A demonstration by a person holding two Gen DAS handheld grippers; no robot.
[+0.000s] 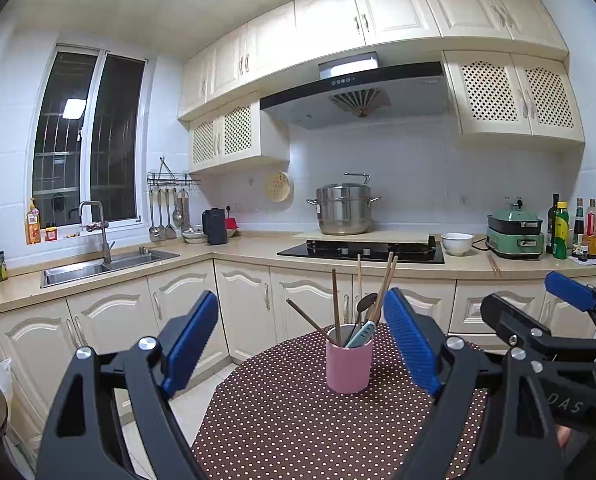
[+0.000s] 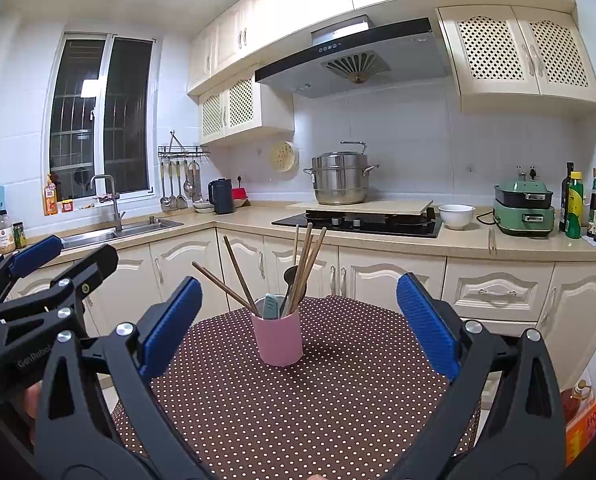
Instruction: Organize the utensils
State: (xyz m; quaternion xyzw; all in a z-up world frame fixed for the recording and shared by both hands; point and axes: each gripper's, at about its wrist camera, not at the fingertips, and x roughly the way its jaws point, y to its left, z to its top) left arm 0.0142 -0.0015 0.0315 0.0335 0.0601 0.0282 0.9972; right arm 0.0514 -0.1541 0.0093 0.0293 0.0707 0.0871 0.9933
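Observation:
A pink cup (image 1: 349, 366) stands upright on a round table with a brown polka-dot cloth (image 1: 281, 420). It holds several wooden chopsticks (image 1: 384, 292), a dark spoon (image 1: 366, 303) and a pale teal utensil (image 1: 362, 334). My left gripper (image 1: 304, 344) is open and empty, held back from the cup. In the right wrist view the cup (image 2: 277, 338) stands mid-table (image 2: 338, 392) with chopsticks (image 2: 237, 276) fanning out. My right gripper (image 2: 298, 328) is open and empty, short of the cup. Each gripper shows at the other view's edge.
Behind the table runs a kitchen counter (image 2: 398, 236) with a sink (image 1: 105, 266), a hob (image 1: 362, 251), a steel pot (image 1: 344, 210), a white bowl (image 1: 457, 243), a green cooker (image 1: 516, 232) and bottles (image 1: 574, 228). Loose chopsticks (image 1: 494, 266) lie on the counter.

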